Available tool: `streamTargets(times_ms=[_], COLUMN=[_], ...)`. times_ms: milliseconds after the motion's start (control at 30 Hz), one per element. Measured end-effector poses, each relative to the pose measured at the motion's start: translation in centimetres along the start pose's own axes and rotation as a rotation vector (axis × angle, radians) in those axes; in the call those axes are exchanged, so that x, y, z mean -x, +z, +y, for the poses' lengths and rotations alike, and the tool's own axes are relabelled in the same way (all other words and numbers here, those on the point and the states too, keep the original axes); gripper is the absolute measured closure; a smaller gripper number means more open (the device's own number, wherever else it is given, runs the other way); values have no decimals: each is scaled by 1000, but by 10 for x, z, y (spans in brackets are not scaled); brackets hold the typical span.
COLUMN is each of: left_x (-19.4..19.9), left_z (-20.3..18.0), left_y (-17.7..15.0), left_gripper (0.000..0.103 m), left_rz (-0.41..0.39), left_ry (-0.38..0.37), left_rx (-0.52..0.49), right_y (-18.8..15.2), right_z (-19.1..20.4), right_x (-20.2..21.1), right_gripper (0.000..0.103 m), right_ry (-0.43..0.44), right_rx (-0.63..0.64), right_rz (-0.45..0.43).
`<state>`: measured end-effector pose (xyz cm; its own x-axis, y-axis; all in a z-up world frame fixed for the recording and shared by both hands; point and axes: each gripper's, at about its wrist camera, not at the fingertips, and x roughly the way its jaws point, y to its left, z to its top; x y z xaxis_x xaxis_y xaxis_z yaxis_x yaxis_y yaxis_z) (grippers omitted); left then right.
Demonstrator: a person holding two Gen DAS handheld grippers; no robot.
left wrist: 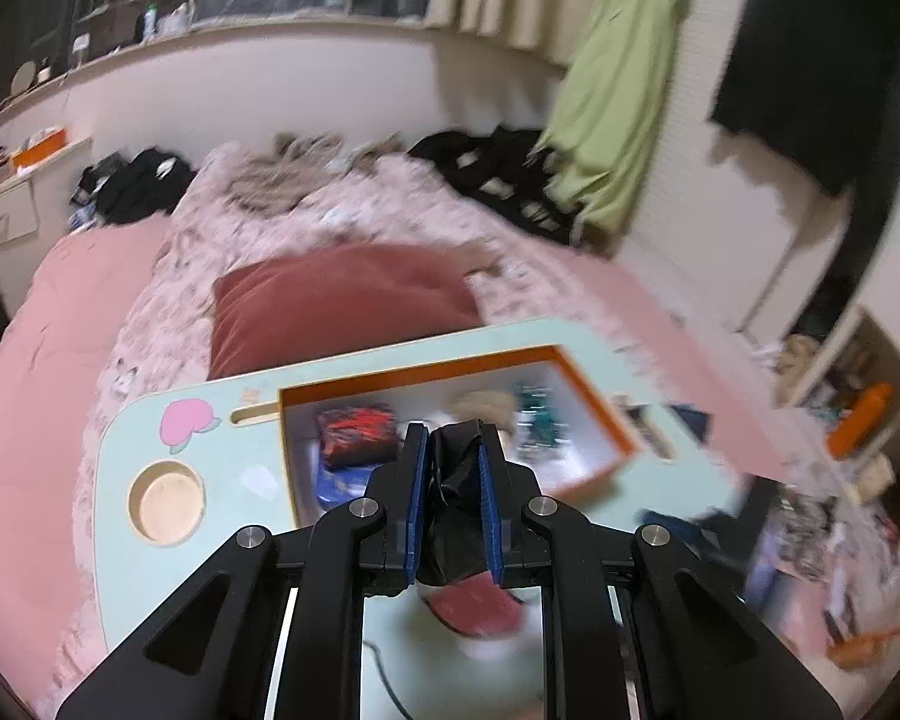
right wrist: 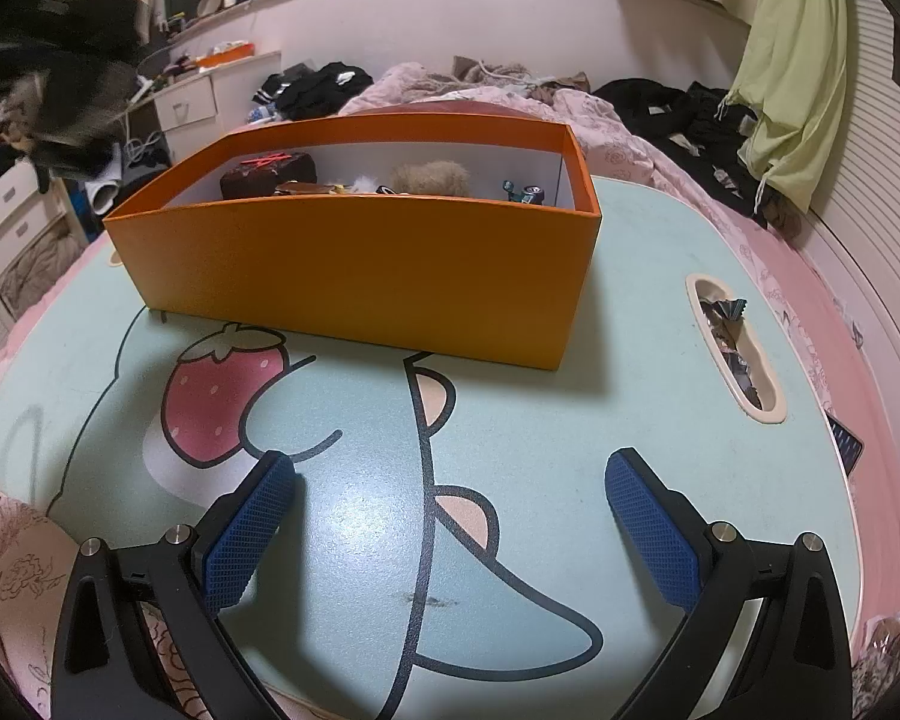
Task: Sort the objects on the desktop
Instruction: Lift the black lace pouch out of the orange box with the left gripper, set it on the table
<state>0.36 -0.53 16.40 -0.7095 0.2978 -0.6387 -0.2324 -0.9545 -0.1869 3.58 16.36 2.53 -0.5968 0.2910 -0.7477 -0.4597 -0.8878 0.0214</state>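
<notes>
My left gripper (left wrist: 455, 438) is shut on a crumpled black object (left wrist: 453, 480), held above the open orange box (left wrist: 594, 384). The box has white inner walls and holds a black-and-red item (left wrist: 357, 435), a tan fluffy item (left wrist: 489, 402), a teal item (left wrist: 537, 417) and blue things. In the right wrist view the same orange box (right wrist: 354, 264) stands on the pale green cartoon-print table (right wrist: 642, 360). My right gripper (right wrist: 450, 474) is open and empty, low over the table, well in front of the box. A blurred dark shape (right wrist: 60, 78) hangs at upper left.
The table has a round cup recess (left wrist: 165, 501) at its left and a slot (right wrist: 735, 348) at its right holding small wrappers. A bed with pink bedding (left wrist: 60, 360), a dark red pillow (left wrist: 342, 300) and piled dark clothes (right wrist: 684, 114) surrounds the table. White drawers (right wrist: 12, 216) stand at left.
</notes>
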Motion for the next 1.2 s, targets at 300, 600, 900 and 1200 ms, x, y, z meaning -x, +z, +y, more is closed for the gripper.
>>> streamTargets(times_ms=[300,600,900,1200], left_x=[-68,-28,-80,-100], left_z=[-2,13,10,22], left_y=[-76,-86,-130,-148], left_gripper=[81,20,0,0], left_rz=[91,-47,219,215], left_ry=[16,127,237,218], left_rx=[64,85,-7,-1], right_y=[-1,0,0,1], right_z=[1,1,0,1], right_x=[-1,-1,0,1], right_gripper=[0,0,0,0], right_ry=[-2,-4,-9,-16], right_rx=[-4,-5,-11,-19], right_rz=[-1,-1,-1,-1])
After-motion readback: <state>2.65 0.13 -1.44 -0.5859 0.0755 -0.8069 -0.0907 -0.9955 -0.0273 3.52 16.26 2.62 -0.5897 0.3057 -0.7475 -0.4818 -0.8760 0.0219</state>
